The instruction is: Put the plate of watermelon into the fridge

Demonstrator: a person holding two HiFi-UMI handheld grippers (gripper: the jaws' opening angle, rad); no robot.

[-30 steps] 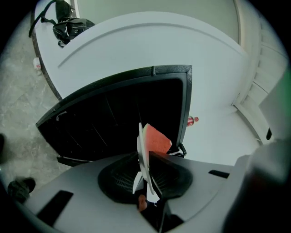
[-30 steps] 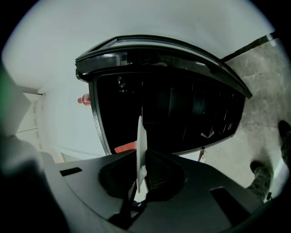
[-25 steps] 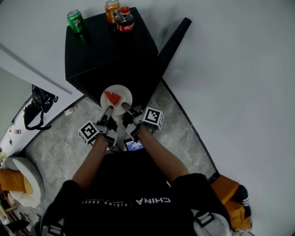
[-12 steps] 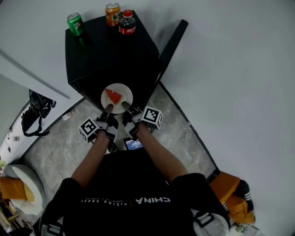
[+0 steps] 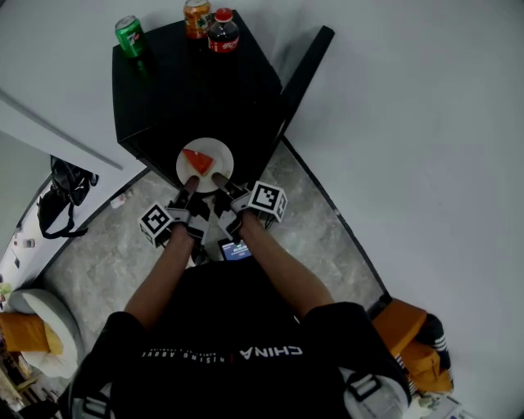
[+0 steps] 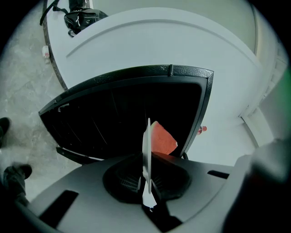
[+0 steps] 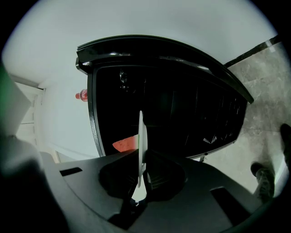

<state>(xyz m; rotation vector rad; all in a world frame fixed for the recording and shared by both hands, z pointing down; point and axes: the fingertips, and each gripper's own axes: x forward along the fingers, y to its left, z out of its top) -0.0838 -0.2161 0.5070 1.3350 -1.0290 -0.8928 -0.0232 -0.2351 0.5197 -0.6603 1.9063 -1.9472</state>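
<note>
Left tongs [image 5: 191, 182]: clamped on the near rim of the white plate [image 5: 219, 155], having just been closing onto it. The rim sits edge-on between the pads in the left gripper view.

Right tongs [image 5: 219, 177]: closed on the same rim, just beside the left pair. Both hands sit about equally near, so this is a 2-point hold.

The plate is held level in the air and carries 1 watermelon slice [image 5: 196, 161], left of centre, beyond the tongs.

Key relation: the black mini fridge [image 5: 196, 90] lies straight ahead of both tongs. Its door [image 5: 301, 74] stands open to the right, and the plate is at the mouth of the opening. The move judged to follow is a level push forward.

The interior is too dark to tell its contents.

On top of the fridge stand 2 cans, a green can [image 5: 128, 34] and an orange can [image 5: 196, 16], and 1 cola bottle [image 5: 223, 31].
</note>
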